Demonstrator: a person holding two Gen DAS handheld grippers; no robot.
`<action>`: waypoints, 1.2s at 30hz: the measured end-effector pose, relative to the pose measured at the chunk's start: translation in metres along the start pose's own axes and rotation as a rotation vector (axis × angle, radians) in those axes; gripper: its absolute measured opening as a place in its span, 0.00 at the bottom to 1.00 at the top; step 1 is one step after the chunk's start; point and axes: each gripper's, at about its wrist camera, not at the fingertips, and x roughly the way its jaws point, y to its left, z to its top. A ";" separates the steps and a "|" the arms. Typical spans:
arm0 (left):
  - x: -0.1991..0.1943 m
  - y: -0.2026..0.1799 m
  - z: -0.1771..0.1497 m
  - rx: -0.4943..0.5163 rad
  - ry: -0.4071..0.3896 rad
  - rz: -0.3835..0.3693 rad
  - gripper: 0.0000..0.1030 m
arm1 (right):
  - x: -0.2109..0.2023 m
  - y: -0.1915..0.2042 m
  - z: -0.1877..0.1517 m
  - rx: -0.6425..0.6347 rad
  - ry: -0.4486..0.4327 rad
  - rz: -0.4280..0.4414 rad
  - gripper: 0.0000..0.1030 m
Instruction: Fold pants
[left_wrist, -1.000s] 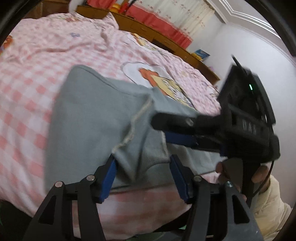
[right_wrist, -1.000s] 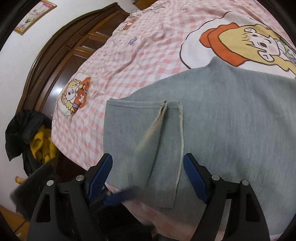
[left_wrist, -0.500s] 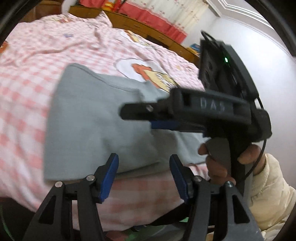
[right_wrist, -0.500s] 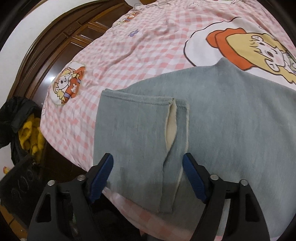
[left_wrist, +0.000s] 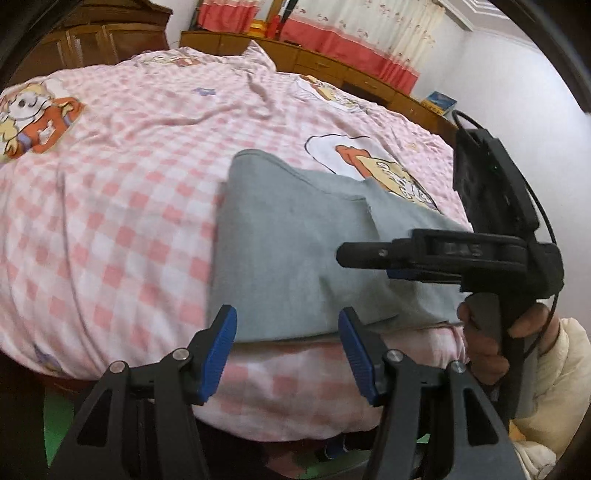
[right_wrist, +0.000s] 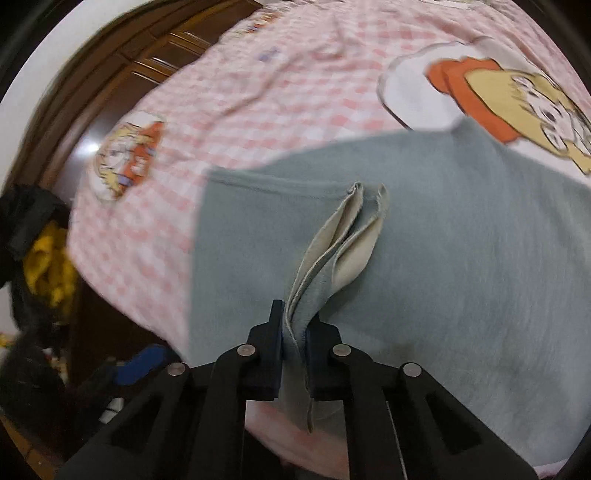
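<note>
Grey pants (left_wrist: 280, 236) lie folded on a pink checked bedspread (left_wrist: 110, 206) near the bed's front edge. My left gripper (left_wrist: 288, 339) is open and empty, its blue pads just short of the pants' near edge. My right gripper (right_wrist: 294, 332) is shut on the pants' hem layers (right_wrist: 332, 251), which stand up pinched between the jaws. In the left wrist view the right gripper (left_wrist: 369, 254) reaches in from the right over the pants. The pants fill the right half of the right wrist view (right_wrist: 461, 258).
The bedspread carries cartoon prints (right_wrist: 517, 92). A wooden wardrobe (right_wrist: 122, 74) stands beyond the bed's left side. Dark and yellow items (right_wrist: 40, 258) lie on the floor there. A wooden bench under red curtains (left_wrist: 332, 66) runs along the far wall.
My right gripper has closed on the pants' hem layers, which now stand pinched upward. My left gripper has drawn back and stays open.
</note>
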 end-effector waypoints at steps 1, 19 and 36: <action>-0.003 0.002 -0.001 -0.007 -0.002 -0.001 0.59 | -0.009 0.007 0.004 -0.019 -0.014 0.013 0.07; 0.017 0.003 -0.003 -0.123 0.007 0.002 0.84 | -0.128 0.140 0.062 -0.320 -0.147 0.022 0.06; 0.075 -0.086 0.002 0.091 0.025 0.139 0.84 | -0.270 -0.046 0.033 -0.101 -0.361 -0.070 0.06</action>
